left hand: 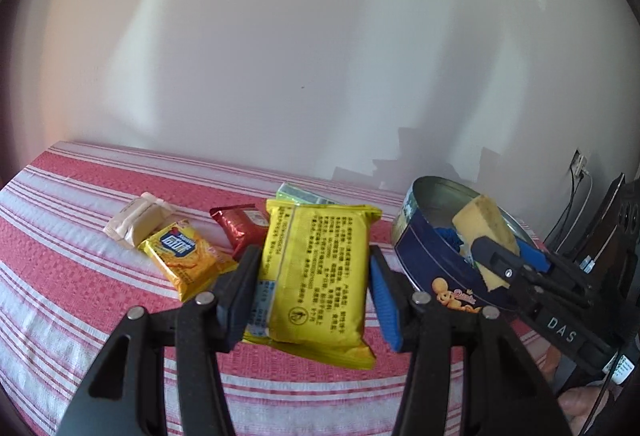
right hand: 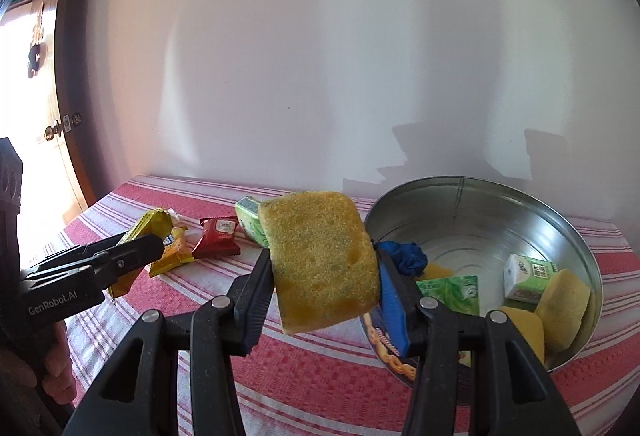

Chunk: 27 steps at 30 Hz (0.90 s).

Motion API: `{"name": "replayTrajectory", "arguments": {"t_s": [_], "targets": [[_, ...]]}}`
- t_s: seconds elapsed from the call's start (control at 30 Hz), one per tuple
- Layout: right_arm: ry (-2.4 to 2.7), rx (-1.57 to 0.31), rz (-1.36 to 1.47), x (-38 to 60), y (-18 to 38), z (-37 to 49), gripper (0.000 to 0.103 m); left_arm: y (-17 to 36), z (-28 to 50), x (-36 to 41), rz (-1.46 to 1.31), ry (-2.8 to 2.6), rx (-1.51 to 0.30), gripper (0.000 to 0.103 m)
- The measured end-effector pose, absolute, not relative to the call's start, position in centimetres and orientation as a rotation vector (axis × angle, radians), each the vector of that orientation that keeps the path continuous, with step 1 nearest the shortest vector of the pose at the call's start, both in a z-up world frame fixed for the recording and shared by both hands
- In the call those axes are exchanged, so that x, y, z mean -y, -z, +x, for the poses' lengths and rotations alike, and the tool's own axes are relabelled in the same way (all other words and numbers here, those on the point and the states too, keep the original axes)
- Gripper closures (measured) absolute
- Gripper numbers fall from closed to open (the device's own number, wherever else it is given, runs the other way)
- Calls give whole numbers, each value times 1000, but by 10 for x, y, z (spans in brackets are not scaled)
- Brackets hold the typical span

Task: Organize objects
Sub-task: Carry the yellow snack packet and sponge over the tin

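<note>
The left gripper [left hand: 314, 278] has its jaws clamped on a yellow snack packet [left hand: 316, 272], raised above the striped worktop [left hand: 80, 276]. The right gripper's [right hand: 326, 270] jaws clamp a yellow sponge [right hand: 324, 260] beside the round tin [right hand: 480, 204]. Likely next: lowering each into the tin and releasing.

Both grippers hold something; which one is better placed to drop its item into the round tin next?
Right. The right gripper holds its yellow sponge beside the round tin; the left gripper, clamping the yellow snack packet, is farther off.

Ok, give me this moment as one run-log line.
left gripper: shut on yellow packet | right gripper: shut on yellow sponge | both lifted clear of cloth | round tin: partly filled
</note>
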State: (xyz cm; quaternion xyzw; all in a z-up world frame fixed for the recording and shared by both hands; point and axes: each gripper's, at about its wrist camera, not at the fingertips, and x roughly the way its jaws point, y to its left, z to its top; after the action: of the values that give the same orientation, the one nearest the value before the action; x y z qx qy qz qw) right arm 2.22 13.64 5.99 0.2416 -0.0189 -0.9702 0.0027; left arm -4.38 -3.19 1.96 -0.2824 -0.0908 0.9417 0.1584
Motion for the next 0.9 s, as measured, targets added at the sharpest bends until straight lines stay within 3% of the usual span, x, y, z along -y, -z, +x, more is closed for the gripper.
{"name": "replayTrajectory", "arguments": {"t_s": [0.9], "targets": [[3310,248,830,-287,-61,36,51,-30,-69,-144,-747,-2624,22,51]]}}
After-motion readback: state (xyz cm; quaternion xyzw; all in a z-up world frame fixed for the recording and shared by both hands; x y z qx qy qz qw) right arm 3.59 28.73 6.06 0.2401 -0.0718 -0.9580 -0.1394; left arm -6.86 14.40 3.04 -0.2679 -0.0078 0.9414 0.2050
